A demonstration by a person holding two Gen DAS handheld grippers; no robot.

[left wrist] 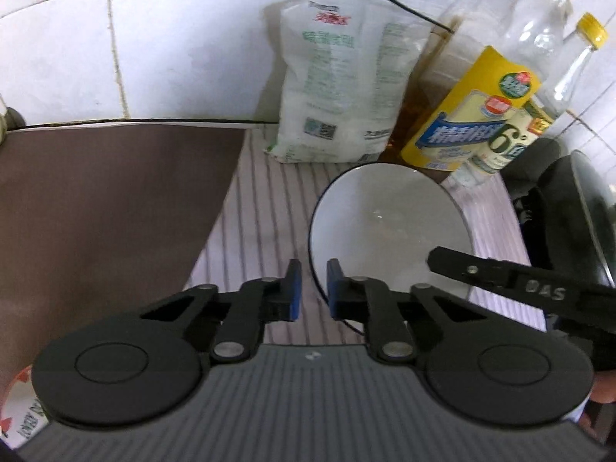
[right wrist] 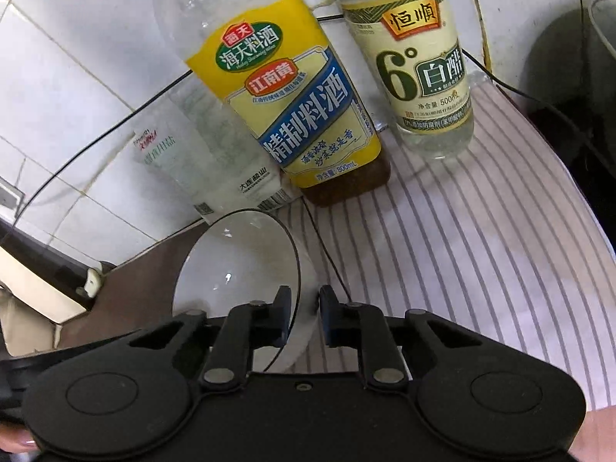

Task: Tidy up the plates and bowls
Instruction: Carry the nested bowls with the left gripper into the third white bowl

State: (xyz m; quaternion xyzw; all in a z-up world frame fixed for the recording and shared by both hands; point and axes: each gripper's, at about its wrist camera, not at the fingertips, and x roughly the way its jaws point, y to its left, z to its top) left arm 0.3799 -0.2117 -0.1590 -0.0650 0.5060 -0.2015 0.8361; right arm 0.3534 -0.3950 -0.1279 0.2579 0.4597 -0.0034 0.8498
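Note:
A white bowl with a thin black rim [left wrist: 389, 227] sits on the striped cloth [left wrist: 261, 223]. My left gripper [left wrist: 311, 288] straddles its left rim with a narrow gap between the blue pads, not visibly pressing the rim. The bowl also shows in the right wrist view [right wrist: 235, 265]. My right gripper [right wrist: 304, 313] straddles its right rim, jaws slightly apart. One finger of the right gripper [left wrist: 500, 277] reaches over the bowl in the left wrist view.
A white salt bag [left wrist: 338, 84], a yellow-labelled cooking wine bottle [right wrist: 292, 107] and a white vinegar bottle [right wrist: 419, 65] stand behind the bowl against the tiled wall. A dark pan [left wrist: 577, 223] is at the right. A brown mat [left wrist: 100, 208] lies at the left.

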